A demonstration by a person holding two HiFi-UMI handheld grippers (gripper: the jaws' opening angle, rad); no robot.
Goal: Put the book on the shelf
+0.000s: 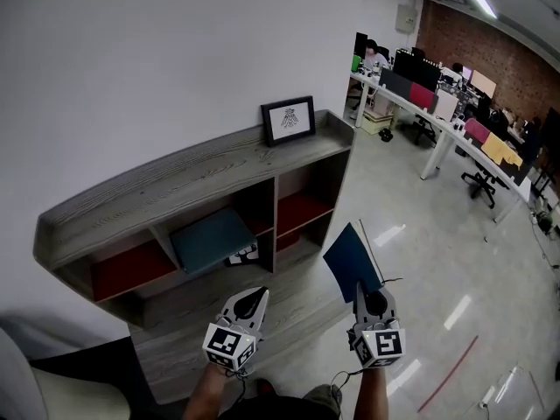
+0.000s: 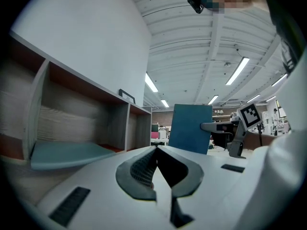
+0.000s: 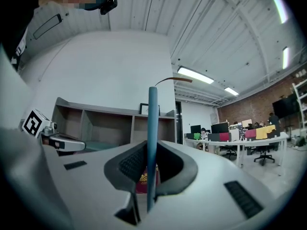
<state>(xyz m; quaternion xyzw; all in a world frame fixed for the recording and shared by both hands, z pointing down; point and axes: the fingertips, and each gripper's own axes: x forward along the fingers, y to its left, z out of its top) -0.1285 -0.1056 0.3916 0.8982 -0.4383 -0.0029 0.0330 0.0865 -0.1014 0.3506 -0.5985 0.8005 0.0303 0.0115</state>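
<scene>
The left claw (image 1: pixel 254 297) is pinched together with nothing in it, and it points level toward the shelf (image 1: pixel 179 185), low in front of the middle compartment. Its forearm comes up from the bottom of the head view. In that middle compartment a teal board (image 1: pixel 213 239) lies at a slant. A small picture frame (image 1: pixel 289 120) stands on the shelf's top at the right end.

Further right, the right claw (image 1: pixel 362 292) is clamped on the lower edge of the blue book (image 1: pixel 352 257) and holds it upright in the air. The right gripper view sees the book edge-on, rising straight up from between the jaws. This claw points level too, and it sits a little out from the shelf's right-hand compartments, over the floor (image 1: pixel 420 234).

By my reading the job is about halfway. The book is picked up and faces the shelf, but it touches no part of it yet. Left to do: carry it into a compartment, set it down and let go.
</scene>
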